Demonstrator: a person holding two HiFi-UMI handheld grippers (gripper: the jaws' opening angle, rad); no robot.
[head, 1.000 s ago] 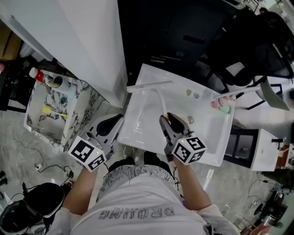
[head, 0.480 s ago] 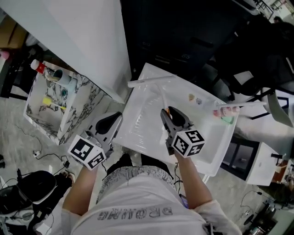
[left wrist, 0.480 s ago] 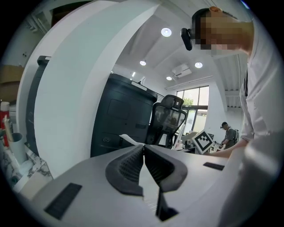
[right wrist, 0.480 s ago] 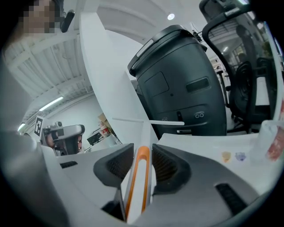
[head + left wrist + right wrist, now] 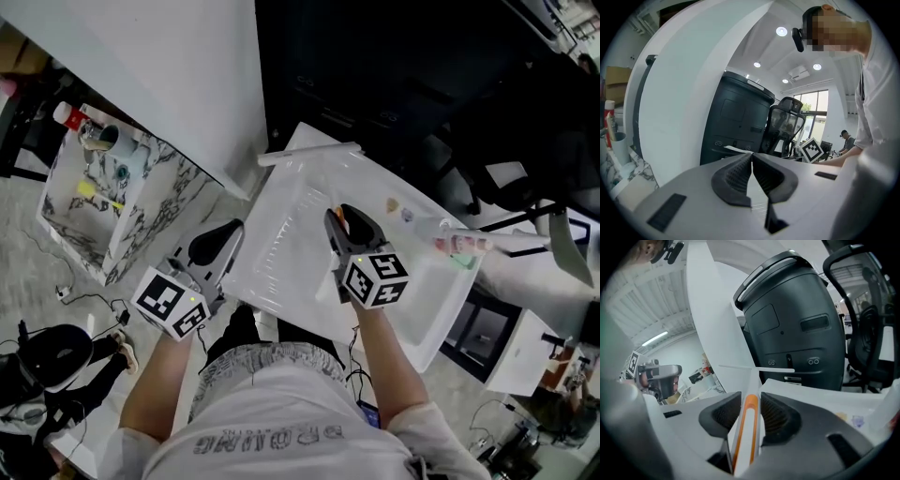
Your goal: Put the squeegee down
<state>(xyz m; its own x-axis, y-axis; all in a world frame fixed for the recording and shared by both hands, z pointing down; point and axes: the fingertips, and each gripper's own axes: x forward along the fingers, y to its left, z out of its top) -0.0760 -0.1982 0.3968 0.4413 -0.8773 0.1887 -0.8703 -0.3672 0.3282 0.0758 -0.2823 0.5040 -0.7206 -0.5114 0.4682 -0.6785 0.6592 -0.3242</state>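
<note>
Two claws show. The right claw [image 5: 751, 401] pinches the squeegee [image 5: 749, 425] by its orange-striped handle, with the blade at the far rim of the white basin [image 5: 281, 246]. The left claw [image 5: 752, 159] is pressed together on nothing, beside the basin. Lowering the handle flat before letting go should stop it sliding. A marble-patterned box [image 5: 141, 220] on the left holds bottles and something yellow.
</note>
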